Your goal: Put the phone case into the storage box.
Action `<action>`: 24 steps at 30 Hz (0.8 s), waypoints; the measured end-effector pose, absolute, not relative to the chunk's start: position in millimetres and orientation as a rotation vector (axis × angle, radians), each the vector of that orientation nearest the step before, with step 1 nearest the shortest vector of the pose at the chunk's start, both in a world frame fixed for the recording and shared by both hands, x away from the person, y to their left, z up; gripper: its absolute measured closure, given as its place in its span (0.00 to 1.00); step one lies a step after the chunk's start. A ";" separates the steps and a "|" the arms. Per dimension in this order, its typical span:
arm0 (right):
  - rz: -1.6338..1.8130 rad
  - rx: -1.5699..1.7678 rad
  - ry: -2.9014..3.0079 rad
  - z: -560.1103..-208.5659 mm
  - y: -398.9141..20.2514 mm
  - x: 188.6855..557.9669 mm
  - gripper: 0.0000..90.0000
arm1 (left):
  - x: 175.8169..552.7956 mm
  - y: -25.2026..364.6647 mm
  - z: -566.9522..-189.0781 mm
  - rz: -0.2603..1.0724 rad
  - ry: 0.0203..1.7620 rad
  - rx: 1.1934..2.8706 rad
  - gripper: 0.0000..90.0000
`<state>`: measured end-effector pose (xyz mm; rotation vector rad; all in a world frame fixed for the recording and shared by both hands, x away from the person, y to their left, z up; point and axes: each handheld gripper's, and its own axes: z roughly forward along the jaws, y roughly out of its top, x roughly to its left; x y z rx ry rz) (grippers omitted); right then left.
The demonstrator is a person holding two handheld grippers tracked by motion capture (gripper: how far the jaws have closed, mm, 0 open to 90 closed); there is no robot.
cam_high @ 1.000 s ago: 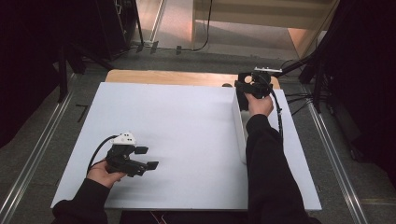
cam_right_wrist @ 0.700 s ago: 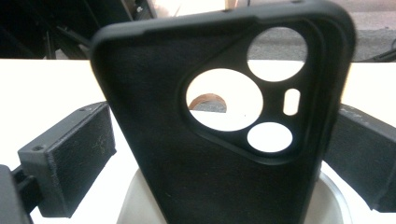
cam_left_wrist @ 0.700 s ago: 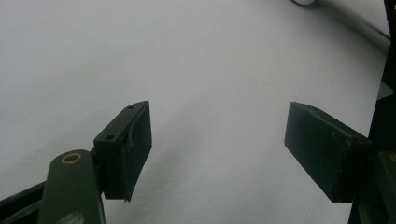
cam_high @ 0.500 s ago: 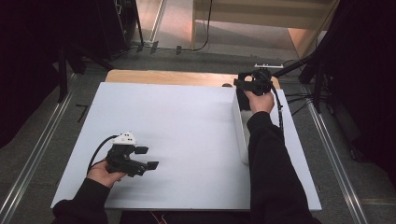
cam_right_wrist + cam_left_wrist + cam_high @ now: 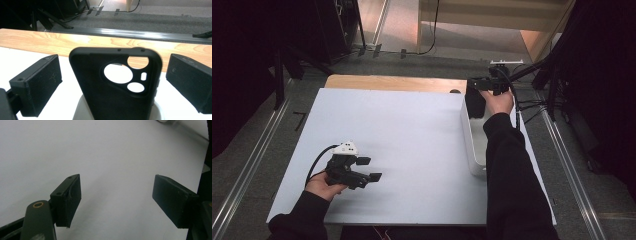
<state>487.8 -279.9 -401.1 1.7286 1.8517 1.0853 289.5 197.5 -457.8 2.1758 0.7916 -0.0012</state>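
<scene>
Right gripper (image 5: 476,86): at the white board's far right corner, over the far end of the white tray (image 5: 472,145); shifted slightly toward the board's middle since a second ago.
Claw, right: spread, pads either side of the phone case (image 5: 117,85), not yet touching.
Phone case: black, upright, rising from the tray's far end between the jaws.
Left gripper (image 5: 368,169): near the left front edge of the board (image 5: 412,150), spread, empty, unmoved.
Meaning: likely lining up to pinch the case.

Both forearms wear long black sleeves. Left tongs (image 5: 364,169): black body, white three-cornered top plate, looped black cable; blocky black jaws with small screw holes and a brass-ringed pivot. Right tongs (image 5: 479,85): black, apparently topped by a pale plate.
</scene>
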 end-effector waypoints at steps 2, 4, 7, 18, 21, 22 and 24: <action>1.095 1.729 1.863 -396.6 -280.3 487.8 0.00 | 289.5 197.4 -457.9 -0.005 0.794 2.176 0.26; 1.091 1.724 1.879 -392.3 -280.3 487.8 0.00 | 289.6 197.5 -457.8 -0.003 0.795 2.176 0.26; 1.090 1.726 1.898 -386.8 -279.6 487.4 0.00 | 289.9 198.1 -457.6 -0.001 0.795 2.176 0.26; 1.055 1.713 1.892 -358.7 -284.3 481.5 0.00 | 290.6 199.0 -457.8 -0.005 0.799 2.171 0.26; 1.051 1.726 1.924 -351.4 -283.9 479.3 0.00 | 290.6 198.9 -458.0 -0.004 0.799 2.171 0.26; 1.050 1.713 1.943 -349.6 -283.5 478.2 0.00 | 290.6 198.9 -458.0 -0.004 0.798 2.171 0.26; 1.049 1.698 1.969 -345.8 -281.5 475.9 0.00 | 290.6 198.7 -458.0 -0.007 0.802 2.169 0.26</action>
